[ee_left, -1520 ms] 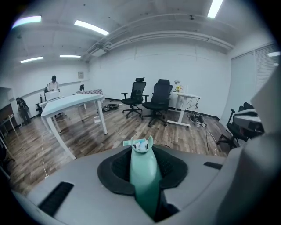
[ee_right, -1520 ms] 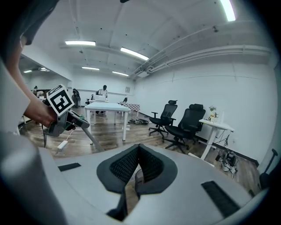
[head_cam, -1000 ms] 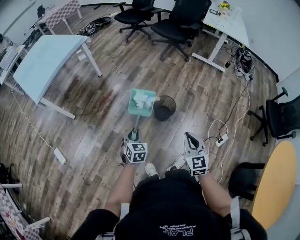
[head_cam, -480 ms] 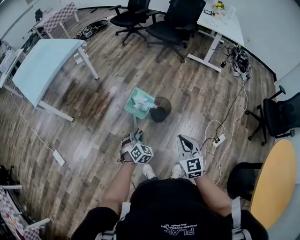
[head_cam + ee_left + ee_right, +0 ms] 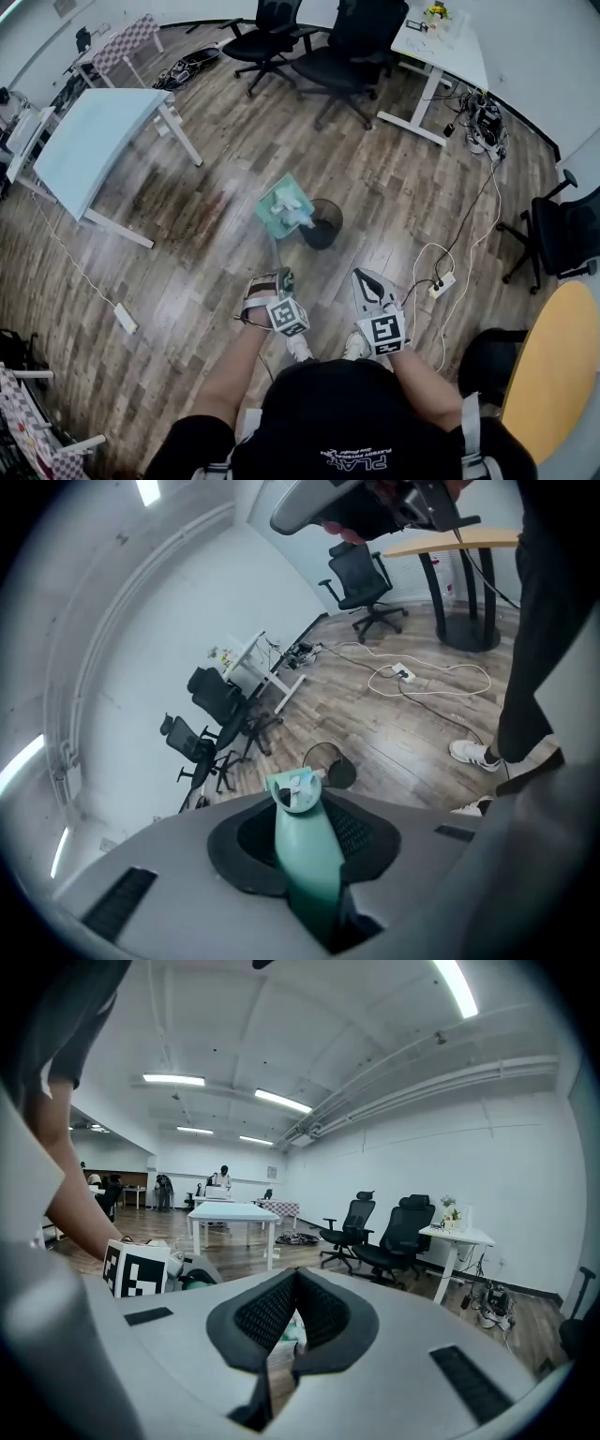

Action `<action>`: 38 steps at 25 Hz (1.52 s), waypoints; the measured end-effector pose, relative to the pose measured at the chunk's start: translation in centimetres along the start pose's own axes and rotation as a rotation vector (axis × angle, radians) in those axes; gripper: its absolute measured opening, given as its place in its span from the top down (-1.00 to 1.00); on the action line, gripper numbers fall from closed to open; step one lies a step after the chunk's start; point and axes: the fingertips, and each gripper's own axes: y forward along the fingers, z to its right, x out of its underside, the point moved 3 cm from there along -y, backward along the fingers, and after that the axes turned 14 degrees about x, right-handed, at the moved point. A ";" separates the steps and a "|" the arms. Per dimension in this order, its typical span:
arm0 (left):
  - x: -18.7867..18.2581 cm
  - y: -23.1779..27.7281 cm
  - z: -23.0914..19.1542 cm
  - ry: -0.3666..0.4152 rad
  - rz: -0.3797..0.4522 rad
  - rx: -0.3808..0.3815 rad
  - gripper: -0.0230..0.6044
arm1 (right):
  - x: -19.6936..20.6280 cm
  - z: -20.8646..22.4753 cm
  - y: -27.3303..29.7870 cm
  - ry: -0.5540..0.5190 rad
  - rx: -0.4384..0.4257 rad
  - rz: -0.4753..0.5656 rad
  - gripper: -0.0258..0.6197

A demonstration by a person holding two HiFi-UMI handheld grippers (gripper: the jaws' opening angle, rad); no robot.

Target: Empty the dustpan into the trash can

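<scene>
Teal plastic forms the dustpan [image 5: 282,206], which is held tilted above the wooden floor [image 5: 187,253], white scraps [image 5: 292,212] lying in it, its edge overlapping the rim of the black trash can [image 5: 325,228] in the head view. Its long handle [image 5: 309,855] is pinched by the fingers of the left gripper [image 5: 278,279]. The fingers of the right gripper [image 5: 367,281] are pressed together on nothing.
</scene>
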 end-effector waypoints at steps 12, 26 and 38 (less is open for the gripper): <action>-2.6 0.8 1.7 0.257 -0.086 0.051 0.63 | 0.7 1.9 0.0 0.021 -0.013 0.005 0.87; -5.9 1.9 4.3 0.502 -0.136 0.126 0.63 | 0.9 3.7 0.1 0.041 -0.003 0.013 0.87; -7.0 3.4 7.9 0.739 -0.171 0.229 0.61 | 1.1 4.5 0.4 0.055 0.018 0.006 0.87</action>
